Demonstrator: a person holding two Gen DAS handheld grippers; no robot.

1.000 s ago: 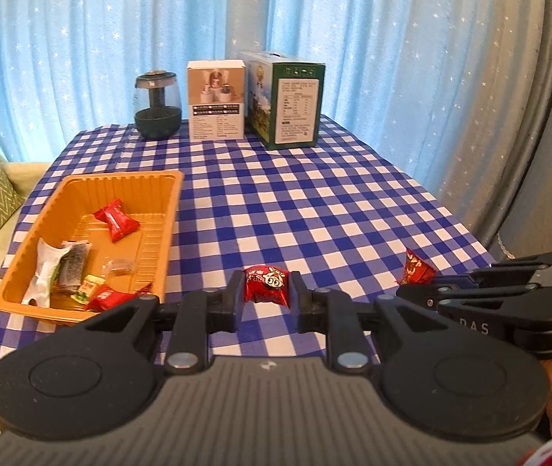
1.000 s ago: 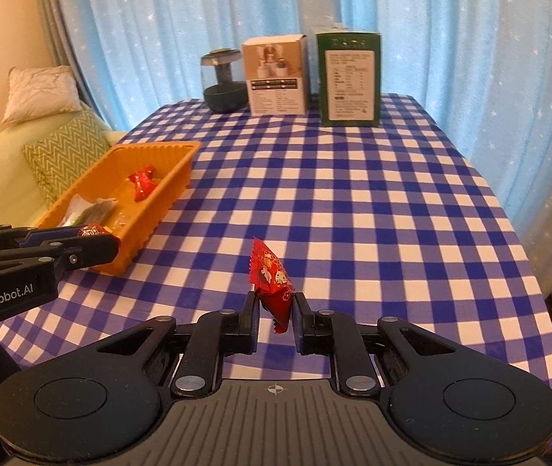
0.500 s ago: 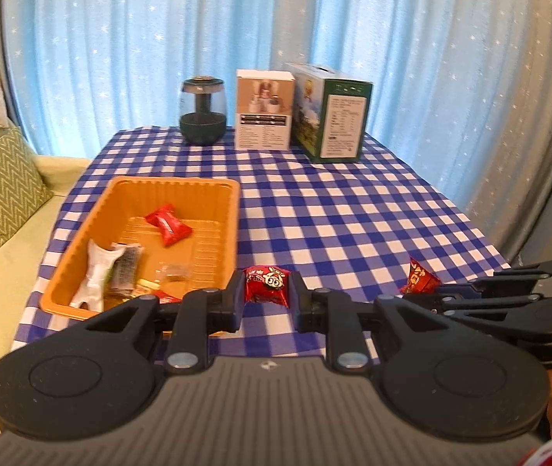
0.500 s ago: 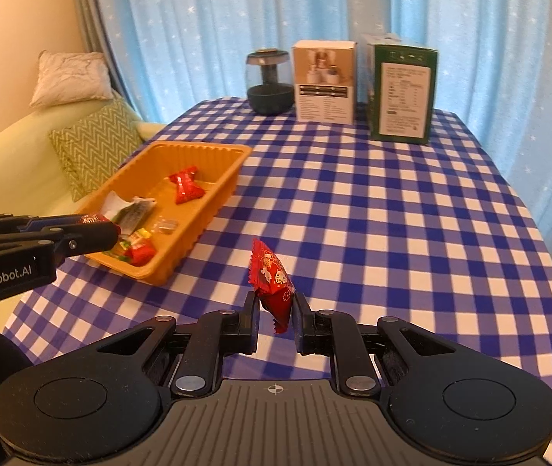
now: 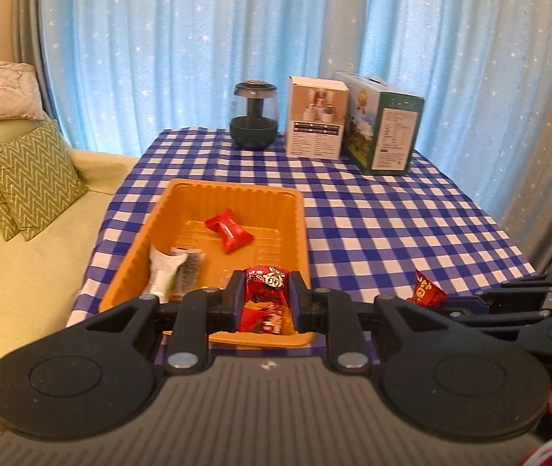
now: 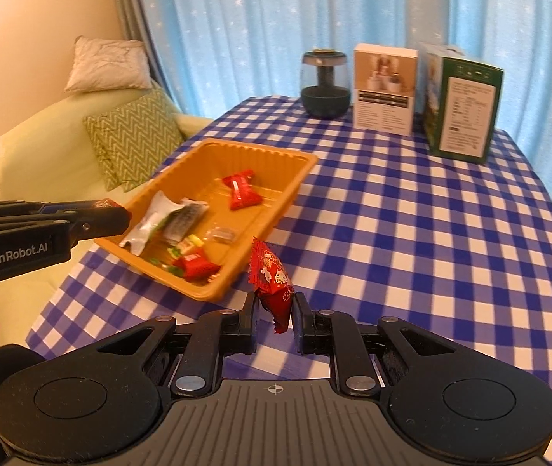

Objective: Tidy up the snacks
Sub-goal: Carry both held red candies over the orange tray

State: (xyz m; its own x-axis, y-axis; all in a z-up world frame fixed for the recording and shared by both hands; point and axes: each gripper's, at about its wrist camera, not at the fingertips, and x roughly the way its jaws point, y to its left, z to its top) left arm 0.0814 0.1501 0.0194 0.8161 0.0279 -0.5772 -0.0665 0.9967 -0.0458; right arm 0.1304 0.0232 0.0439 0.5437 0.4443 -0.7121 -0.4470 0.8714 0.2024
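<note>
So both grippers have a snack clamped right now. The left gripper (image 5: 263, 299) has its jaws nearly closed on a red snack packet (image 5: 264, 285) with a cartoon face on it; the packet sits square between the two fingers, top edge poking just above them, and it hangs over the near end of the orange tray (image 5: 182, 209). The right gripper (image 6: 274, 320) is likewise pinched tight on a red candy (image 6: 272, 277), which stands up tall and a bit tilted between the pads, most of it sticking out above the fingers with a small corner below. That one is over the checked tablecloth (image 6: 411, 233), just to the right of the tray's near corner, not over the tray itself as far as I can tell. The tray sits on the left side of the table and has a red wrapped candy (image 5: 229, 230) toward its far end, a white and dark wrapper (image 5: 167, 268) on the left, plus a few small pieces at the near end, seen better from the right wrist view. At the far end of the table are a dark round jar (image 5: 254, 114), a white box (image 5: 316, 116) and a green box (image 5: 382, 124), side by side, with blue curtains (image 5: 198, 39) behind. A sofa with a green zigzag cushion (image 5: 27, 178) is off to the left.
</note>
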